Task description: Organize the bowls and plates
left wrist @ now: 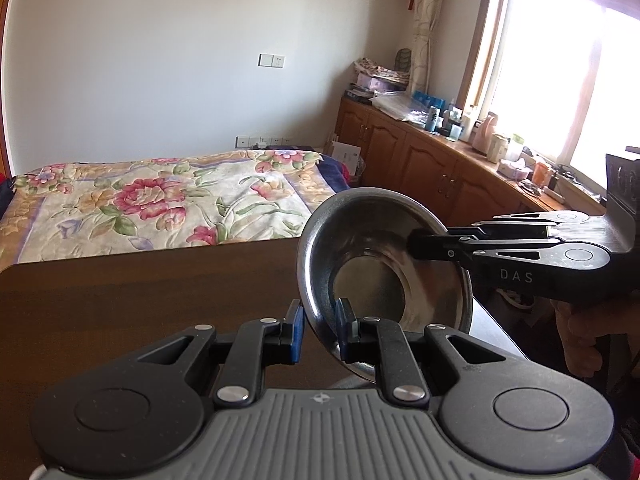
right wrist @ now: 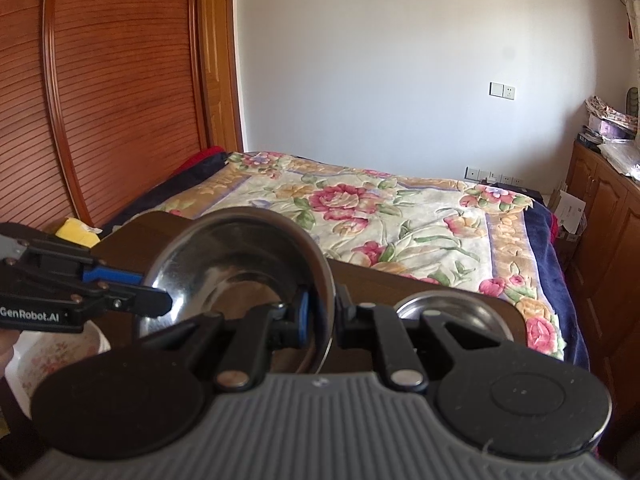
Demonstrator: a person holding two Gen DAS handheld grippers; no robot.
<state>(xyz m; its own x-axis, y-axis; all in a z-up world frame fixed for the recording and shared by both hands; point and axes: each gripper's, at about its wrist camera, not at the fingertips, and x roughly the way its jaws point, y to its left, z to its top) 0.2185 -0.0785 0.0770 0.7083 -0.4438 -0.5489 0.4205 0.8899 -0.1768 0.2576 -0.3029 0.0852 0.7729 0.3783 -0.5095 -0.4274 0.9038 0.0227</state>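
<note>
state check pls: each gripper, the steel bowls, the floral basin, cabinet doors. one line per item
left gripper: fingers astride the held bowl's rim, a gap still showing on one side
right gripper: shut on the same bowl's rim
held steel bowl: lifted, tilted on edge, empty
second steel bowl: upright on the dark wood table, contents hidden
floral basin: upright, looks empty
cabinet doors: closed

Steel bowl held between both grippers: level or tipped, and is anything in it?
Tipped on edge and empty: the steel bowl shows its bare inside to the left wrist view, rim near vertical.
</note>
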